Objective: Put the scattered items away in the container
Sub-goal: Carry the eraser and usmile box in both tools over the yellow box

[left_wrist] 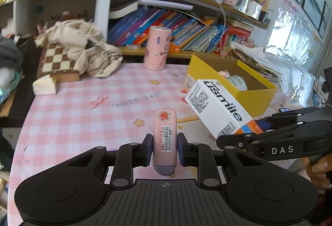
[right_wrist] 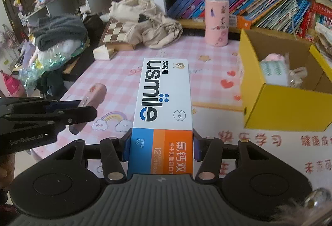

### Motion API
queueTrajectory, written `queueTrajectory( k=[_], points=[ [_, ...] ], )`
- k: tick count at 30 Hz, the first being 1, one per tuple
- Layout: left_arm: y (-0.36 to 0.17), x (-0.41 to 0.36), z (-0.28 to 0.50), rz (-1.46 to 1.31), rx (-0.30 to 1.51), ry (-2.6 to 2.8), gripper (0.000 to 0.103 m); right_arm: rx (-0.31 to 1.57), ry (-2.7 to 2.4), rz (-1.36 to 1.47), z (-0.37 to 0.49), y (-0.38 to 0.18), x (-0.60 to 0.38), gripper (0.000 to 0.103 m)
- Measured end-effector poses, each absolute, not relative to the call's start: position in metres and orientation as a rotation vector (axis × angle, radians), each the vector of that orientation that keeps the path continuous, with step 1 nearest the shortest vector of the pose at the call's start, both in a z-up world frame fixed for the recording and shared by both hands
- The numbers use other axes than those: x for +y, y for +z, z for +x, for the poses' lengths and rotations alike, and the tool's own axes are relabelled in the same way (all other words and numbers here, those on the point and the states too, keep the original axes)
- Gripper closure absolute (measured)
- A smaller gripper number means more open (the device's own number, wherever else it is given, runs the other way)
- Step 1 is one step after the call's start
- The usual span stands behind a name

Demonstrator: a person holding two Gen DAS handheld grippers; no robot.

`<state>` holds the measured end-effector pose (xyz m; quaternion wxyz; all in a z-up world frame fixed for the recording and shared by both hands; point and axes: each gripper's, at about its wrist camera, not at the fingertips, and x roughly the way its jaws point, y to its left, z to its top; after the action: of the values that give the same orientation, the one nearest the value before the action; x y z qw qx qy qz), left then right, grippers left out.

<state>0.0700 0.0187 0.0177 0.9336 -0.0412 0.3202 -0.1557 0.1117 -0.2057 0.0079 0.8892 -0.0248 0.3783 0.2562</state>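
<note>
My left gripper point(left_wrist: 165, 148) is shut on a slim pink case point(left_wrist: 165, 134) with a barcode sticker, held above the pink checked tablecloth point(left_wrist: 83, 114). My right gripper point(right_wrist: 161, 149) is shut on a white, blue and orange toothpaste box point(right_wrist: 164, 101), also lifted off the table. In the left wrist view that toothpaste box point(left_wrist: 220, 107) hangs to the right, just in front of the open yellow cardboard box point(left_wrist: 253, 99). The yellow box point(right_wrist: 286, 109) lies ahead and right of my right gripper, with a pale packet and a pink item inside. The left gripper point(right_wrist: 87, 109) shows at the left with the pink case point(right_wrist: 95, 93).
A tall pink tube point(left_wrist: 157, 48) stands at the table's far edge before shelves of books point(left_wrist: 186, 31). A crumpled beige cloth point(left_wrist: 83, 47) lies over a chessboard point(left_wrist: 58, 60) at the far left. Clothes and bags point(right_wrist: 56, 43) pile beyond the table's left edge.
</note>
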Motion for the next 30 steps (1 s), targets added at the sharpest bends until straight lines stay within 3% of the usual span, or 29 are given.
queueTrajectory(
  k=[30],
  points=[
    [0.095,-0.154,0.144,-0.05,0.443,-0.285,0.08,0.499,0.579,-0.023,0.202,0.083,-0.397,0.052]
  ],
)
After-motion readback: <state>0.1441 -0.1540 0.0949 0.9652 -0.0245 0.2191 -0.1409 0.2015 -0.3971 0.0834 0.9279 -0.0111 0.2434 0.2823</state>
